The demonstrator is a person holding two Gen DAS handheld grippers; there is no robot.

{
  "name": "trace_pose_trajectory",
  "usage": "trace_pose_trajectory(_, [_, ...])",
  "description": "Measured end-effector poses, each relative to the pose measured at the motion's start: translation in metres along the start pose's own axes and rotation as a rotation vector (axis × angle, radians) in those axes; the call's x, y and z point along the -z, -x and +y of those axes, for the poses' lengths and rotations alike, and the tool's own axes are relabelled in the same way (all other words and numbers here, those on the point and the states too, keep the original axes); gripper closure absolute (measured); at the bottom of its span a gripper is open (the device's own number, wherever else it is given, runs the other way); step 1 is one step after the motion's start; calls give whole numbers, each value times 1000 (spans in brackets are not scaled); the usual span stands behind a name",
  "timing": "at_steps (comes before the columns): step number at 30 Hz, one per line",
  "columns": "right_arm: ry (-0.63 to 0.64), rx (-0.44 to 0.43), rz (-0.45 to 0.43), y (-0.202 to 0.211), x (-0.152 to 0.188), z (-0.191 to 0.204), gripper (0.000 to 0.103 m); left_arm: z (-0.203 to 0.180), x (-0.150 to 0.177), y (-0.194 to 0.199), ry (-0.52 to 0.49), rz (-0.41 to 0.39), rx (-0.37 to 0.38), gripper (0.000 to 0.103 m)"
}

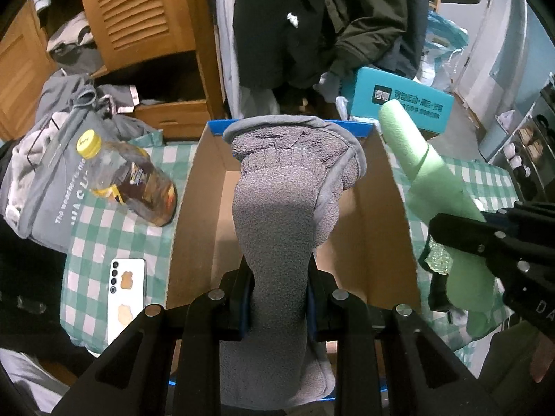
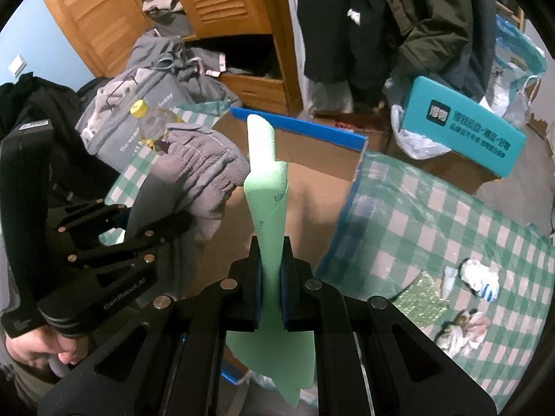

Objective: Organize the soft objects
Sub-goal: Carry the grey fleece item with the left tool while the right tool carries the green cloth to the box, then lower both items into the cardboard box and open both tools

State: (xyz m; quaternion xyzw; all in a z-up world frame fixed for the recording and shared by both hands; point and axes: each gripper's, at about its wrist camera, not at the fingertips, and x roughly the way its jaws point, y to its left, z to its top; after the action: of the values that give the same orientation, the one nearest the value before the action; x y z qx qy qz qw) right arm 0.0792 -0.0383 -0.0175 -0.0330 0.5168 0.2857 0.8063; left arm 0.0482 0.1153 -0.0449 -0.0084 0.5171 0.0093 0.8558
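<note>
We saw the box (image 1: 374,208) bare inside. Our left gripper (image 1: 277,298) pinched a grey glove (image 1: 277,187) above it, while our right gripper (image 2: 272,287) squeezed green foam (image 2: 267,187) over its rim.

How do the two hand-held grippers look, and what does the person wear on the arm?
Both hand-held grippers, left and right, are black angular frames with round silver bolts and blue pads inside the fingers. White lettering runs along the left one's side. The arm behind it wears a tight black sleeve with grey bands at the cuff.

Both wrist views close, steeply down, sharing cardboard box (image 1: 392,208).
</note>
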Motion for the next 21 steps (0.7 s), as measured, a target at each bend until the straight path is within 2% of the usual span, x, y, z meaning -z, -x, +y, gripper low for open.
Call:
trace_pose_trajectory(9, [0,0,43,-28,-12,12,95,16,-3,-13,36,24,-5,78])
trace_pose_trajectory(15, [14,-8,48,-36,-16,20,95,21,-2,-17,45,35,-24,70])
trace_pose_trajectory(16, [15,-6,47,-37,-17,21,95,22,-2,-17,45,34,-29,66])
trace_pose_trajectory(18, [18,0,48,-37,-17,22,89,24,-2,-14,49,29,-29,63])
trace_pose_trajectory(19, [17,2,48,-37,-17,21,79,24,-2,-12,50,24,-32,61])
trace_pose_trajectory(20, [15,3,45,-37,-17,21,73,25,-3,-10,49,19,-35,59])
trace_pose_trajectory(21, [9,5,42,-36,-17,19,72,25,-3,-9,47,16,-36,54])
